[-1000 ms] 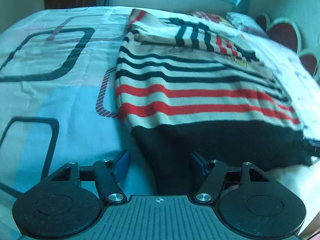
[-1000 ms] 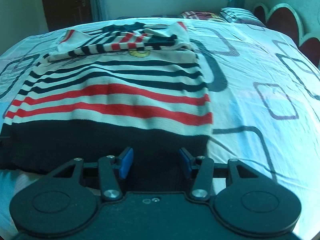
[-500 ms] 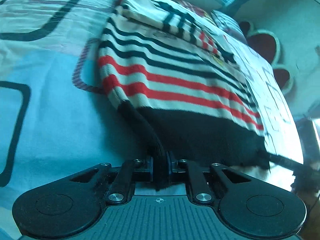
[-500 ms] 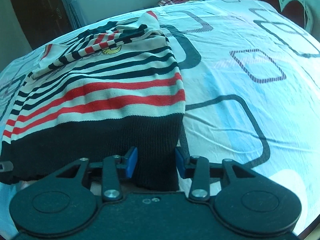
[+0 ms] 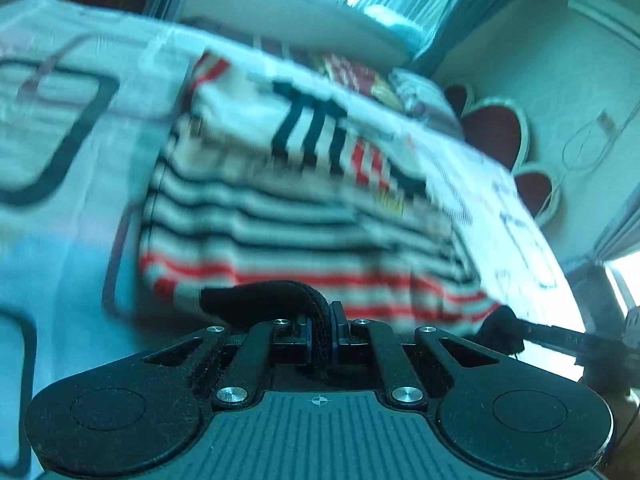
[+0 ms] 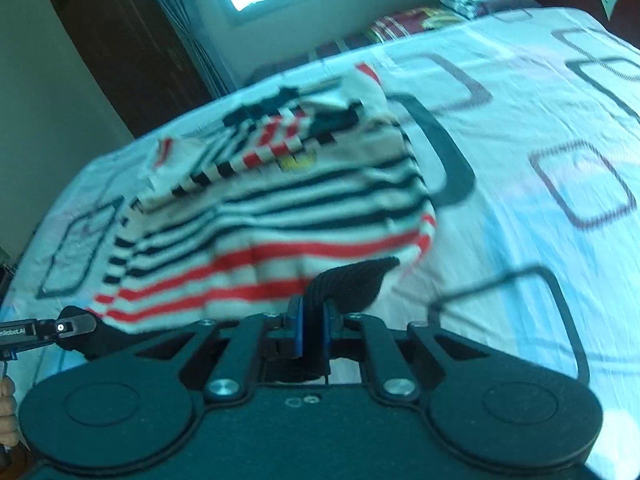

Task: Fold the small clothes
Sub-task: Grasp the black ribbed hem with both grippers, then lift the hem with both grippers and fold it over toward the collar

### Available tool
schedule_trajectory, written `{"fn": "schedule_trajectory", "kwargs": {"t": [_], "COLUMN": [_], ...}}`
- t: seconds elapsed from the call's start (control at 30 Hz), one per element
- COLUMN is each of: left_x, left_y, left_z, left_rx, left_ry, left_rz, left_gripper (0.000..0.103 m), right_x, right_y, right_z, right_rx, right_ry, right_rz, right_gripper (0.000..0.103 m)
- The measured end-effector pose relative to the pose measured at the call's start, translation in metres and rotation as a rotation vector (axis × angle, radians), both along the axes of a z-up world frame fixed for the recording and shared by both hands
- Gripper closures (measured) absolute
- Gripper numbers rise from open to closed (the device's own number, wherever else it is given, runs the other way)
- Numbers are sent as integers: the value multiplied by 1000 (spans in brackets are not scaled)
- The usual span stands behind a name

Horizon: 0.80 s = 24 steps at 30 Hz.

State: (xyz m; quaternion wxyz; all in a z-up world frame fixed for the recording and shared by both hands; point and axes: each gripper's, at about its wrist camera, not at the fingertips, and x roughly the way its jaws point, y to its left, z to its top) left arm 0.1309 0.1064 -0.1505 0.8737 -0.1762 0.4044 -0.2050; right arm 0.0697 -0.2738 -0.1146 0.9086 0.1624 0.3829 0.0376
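Bed (image 6: 520, 160) | both tools clamped on sweater (image 6: 280, 216) black hem, lifted

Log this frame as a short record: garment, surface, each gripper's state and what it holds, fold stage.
garment: striped sweater, black hem, sleeves folded across the chest
surface: patterned bedsheet
left gripper: jaws have just closed; shut on the black hem at one bottom corner
right gripper: jaws have just closed; shut on the hem at the other bottom corner
fold stage: both hem corners pinched and raised off the sheet; bottom not yet folded over
image: motion blur in both views
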Motion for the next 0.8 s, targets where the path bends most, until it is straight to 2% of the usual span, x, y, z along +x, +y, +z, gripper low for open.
{"fn": "schedule_trajectory", "kwargs": {"t": [0.17, 0.3, 0.5, 0.8], "left_x": [43, 86, 158, 279], "left_y": [-3, -11, -29, -41], "left_z": [18, 28, 35, 20], "left_rx": [-1, 3, 37, 70], "left_ry": [-76, -135, -199, -181], "left_rz": [49, 83, 119, 235], "left_gripper": [95, 95, 95, 95], "right_x": [39, 87, 166, 283], "right_y": [-15, -24, -39, -61], "right_z": [20, 29, 21, 3], "right_rx": [60, 58, 106, 120], "right_ry": [-91, -141, -168, -148], "right_rz": [-10, -10, -35, -70], "right_gripper": [93, 93, 93, 93]}}
